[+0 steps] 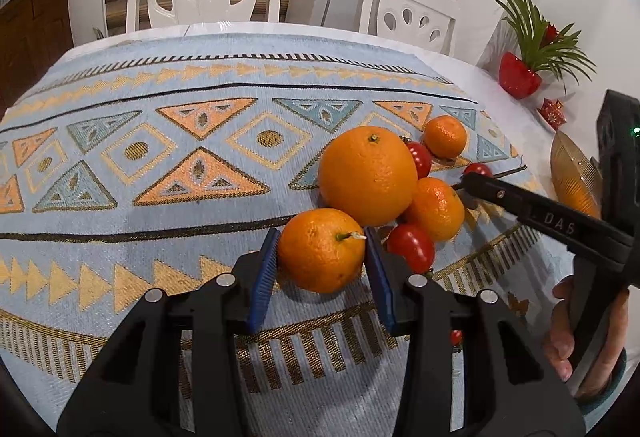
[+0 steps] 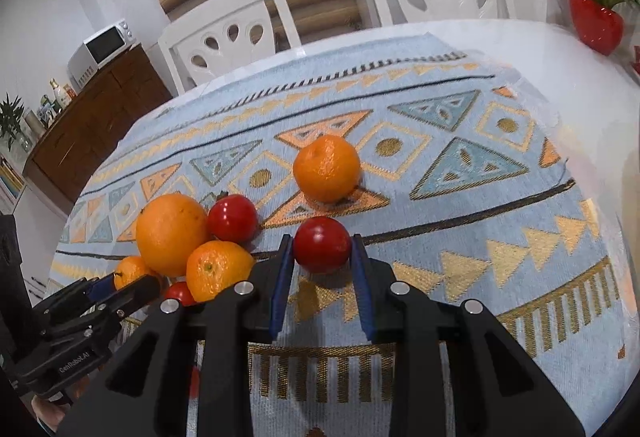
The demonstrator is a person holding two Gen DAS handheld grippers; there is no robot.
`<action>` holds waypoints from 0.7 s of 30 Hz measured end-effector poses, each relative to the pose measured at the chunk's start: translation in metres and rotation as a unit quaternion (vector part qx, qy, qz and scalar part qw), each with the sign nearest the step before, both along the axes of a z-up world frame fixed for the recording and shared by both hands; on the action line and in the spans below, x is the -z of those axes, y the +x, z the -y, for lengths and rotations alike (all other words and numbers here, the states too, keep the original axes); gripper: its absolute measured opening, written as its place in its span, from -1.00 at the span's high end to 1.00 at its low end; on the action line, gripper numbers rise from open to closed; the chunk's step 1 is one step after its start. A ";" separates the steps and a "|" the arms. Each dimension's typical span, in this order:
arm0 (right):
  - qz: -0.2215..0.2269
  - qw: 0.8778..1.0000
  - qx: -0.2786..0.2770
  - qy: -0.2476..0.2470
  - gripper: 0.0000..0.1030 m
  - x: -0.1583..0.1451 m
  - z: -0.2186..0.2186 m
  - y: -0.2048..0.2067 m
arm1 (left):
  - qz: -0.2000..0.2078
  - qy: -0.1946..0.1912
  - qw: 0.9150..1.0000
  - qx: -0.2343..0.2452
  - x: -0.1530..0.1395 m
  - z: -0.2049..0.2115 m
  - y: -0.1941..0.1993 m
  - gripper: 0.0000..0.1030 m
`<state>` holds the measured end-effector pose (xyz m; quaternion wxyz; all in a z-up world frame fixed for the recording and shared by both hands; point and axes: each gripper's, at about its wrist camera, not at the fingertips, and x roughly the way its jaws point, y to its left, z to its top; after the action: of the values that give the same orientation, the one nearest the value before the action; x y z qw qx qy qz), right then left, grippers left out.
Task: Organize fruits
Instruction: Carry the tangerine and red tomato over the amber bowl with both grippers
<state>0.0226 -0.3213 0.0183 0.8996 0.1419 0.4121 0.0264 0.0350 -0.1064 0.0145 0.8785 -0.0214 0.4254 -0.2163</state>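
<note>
Fruit sits clustered on a table (image 1: 120, 237) under a blue patterned woven cloth. Left tool (image 1: 320, 253) brackets a small round orange mandarin (image 1: 320, 249), pads touching or nearly so, its stem pointing right. Right tool (image 2: 322, 249) likewise brackets a round red tomato (image 2: 322, 243); no long axis shows. Best to squeeze each gently at its widest girth, then lift straight up.

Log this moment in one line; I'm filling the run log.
left gripper: around orange | right gripper: around tomato | both on tablecloth
</note>
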 end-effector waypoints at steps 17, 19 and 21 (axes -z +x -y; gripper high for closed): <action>0.093 0.994 0.056 -0.022 0.46 -0.081 0.068 -0.149 | 0.099 0.018 0.988 0.117 -0.095 0.098 -0.089 0.19; 0.100 0.990 0.095 -0.030 0.46 -0.102 0.097 -0.170 | 0.114 0.003 0.982 0.150 -0.116 0.128 -0.103 0.19; 0.105 0.986 0.124 -0.031 0.46 -0.116 0.123 -0.186 | 0.120 -0.015 0.976 0.179 -0.134 0.156 -0.114 0.19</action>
<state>-0.1635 -0.4439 0.1344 0.9381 0.1608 0.2951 -0.0833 -0.0790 -0.2626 0.1489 0.8697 0.0680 0.3103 -0.3777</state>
